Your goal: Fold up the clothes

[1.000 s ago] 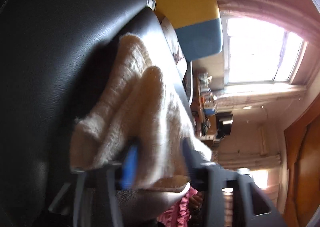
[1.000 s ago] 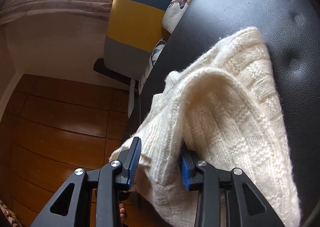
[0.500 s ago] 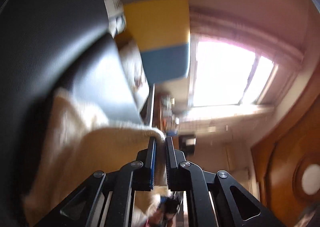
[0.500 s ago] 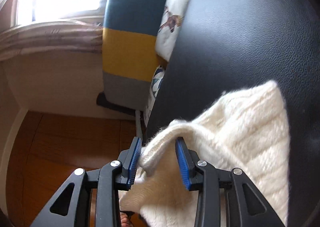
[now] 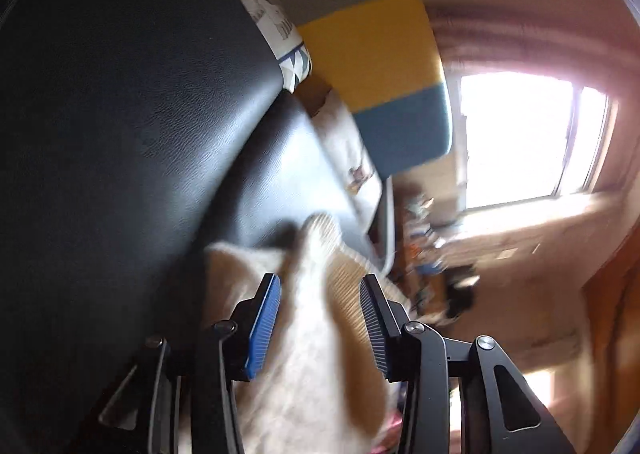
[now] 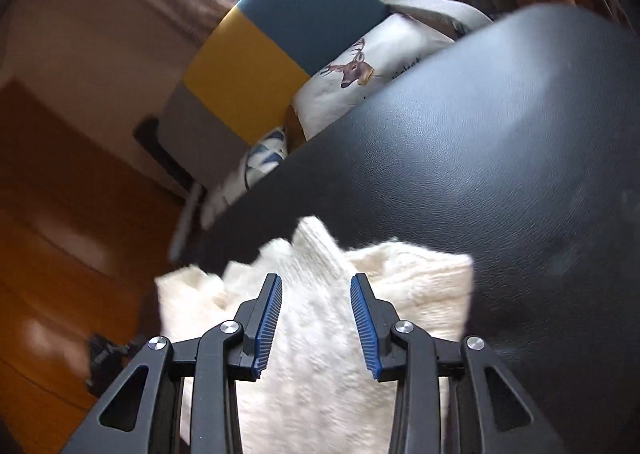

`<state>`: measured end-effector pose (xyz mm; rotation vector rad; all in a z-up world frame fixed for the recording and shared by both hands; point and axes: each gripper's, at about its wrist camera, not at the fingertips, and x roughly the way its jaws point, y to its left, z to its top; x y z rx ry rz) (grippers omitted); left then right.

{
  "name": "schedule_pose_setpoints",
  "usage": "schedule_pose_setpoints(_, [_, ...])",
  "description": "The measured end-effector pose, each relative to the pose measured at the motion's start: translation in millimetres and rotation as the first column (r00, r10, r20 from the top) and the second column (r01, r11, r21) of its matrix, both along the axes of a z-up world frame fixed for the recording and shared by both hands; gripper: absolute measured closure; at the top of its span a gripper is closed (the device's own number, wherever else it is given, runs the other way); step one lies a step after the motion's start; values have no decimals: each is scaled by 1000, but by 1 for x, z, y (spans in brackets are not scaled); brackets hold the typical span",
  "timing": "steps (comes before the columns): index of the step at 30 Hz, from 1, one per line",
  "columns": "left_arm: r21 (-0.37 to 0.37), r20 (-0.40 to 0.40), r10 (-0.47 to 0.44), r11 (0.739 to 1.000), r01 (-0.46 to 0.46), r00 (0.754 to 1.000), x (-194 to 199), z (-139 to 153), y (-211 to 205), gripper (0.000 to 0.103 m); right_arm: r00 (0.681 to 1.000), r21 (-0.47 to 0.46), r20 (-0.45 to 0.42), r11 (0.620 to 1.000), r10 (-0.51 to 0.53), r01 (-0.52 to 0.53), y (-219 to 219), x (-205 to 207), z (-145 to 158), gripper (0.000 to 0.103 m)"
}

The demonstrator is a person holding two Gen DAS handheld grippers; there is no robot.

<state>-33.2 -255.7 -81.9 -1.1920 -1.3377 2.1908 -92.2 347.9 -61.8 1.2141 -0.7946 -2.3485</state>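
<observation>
Gaping fingers, left: the left gripper (image 5: 320, 318) stands with its blue-padded jaws wide apart; half a second ago they were pinched nearly shut on an edge of the knit.
Fingers, right: the right gripper (image 6: 316, 318) is also spread, wider than half a second ago, when a fold sat between its pads.
Between the jaws: in both views the cream-white fluffy knitted sweater (image 6: 320, 334) shows in the gap; whether any pad touches it cannot be told.
Sweater's place: bunched on the black leather-textured cushioned surface (image 6: 480, 181), near its edge, one peak of cloth rising beyond the fingertips; in the left view it reads tan and blurred (image 5: 316, 334).
Change in cloth: a second ago it lay spread further across the surface; now it is a smaller heap close under the grippers.
Around: past the surface's edge stands a grey, yellow and teal banded upholstered panel (image 6: 272, 53), with a white cushion printed with a deer (image 6: 360, 73) against it.
Left view only: a bright window (image 5: 528, 137) and a cluttered, blurred shelf area (image 5: 424, 238).
Right view only: orange-brown wooden panelling (image 6: 60, 213), the deer print, the sweater's squared corner.
</observation>
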Motion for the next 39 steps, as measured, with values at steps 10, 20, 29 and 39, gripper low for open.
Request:
schedule_pose_setpoints(10, [-256,-50,-152,957,135,987,7,9,42,38,981,280,122,943,151,-180,-38,-18,-25,66])
schedule_pose_setpoints(20, [-333,4,-226,918,215,974,-20,3,64,38,983,371,75,910,169,-185,-46,-6,-27,63])
schedule_pose_setpoints(29, [-264,-36,-182,950,166,983,1,18,46,97,978,579,-2,798,207,-167,-70,7,-2,88])
schedule_pose_setpoints(39, [-365,56,-38,929,56,998,46,-4,24,97,995,562,12,822,100,-89,-36,7,-22,89])
